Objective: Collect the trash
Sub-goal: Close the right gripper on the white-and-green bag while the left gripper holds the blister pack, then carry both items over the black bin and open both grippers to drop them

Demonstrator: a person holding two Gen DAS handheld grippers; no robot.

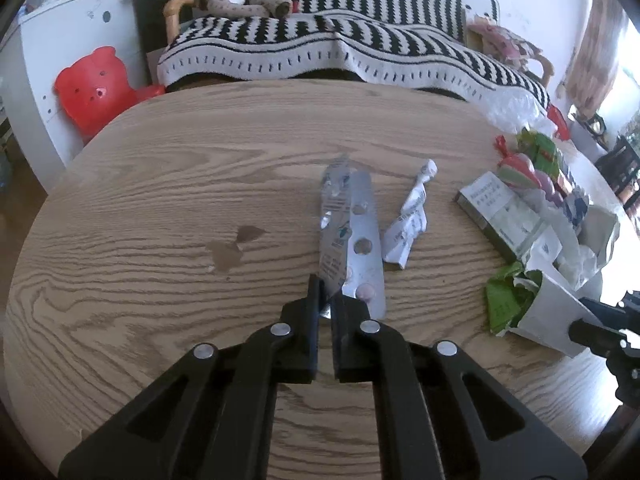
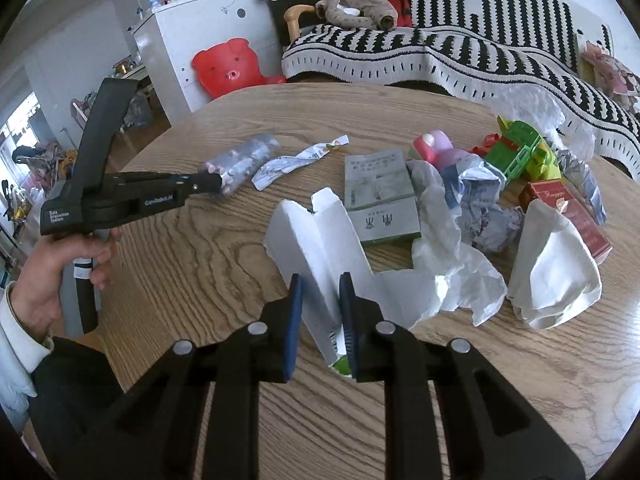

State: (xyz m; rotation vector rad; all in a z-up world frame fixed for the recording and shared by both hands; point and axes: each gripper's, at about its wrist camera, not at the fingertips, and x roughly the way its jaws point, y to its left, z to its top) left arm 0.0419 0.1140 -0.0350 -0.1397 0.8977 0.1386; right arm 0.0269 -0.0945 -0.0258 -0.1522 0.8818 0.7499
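Left wrist view: bare wood table left of left gripper, round edge well beyond. Clenched on silvery blister pack, folded, pills showing, raised above tabletop. Crumpled wrapper just right. Right gripper clamped on torn white carton, beside trash pile.

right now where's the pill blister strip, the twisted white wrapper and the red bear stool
pill blister strip [image 1: 362, 236], left wrist view, foil middle
twisted white wrapper [image 1: 408, 226], left wrist view, crumpled middle
red bear stool [image 2: 228, 68], right wrist view, face
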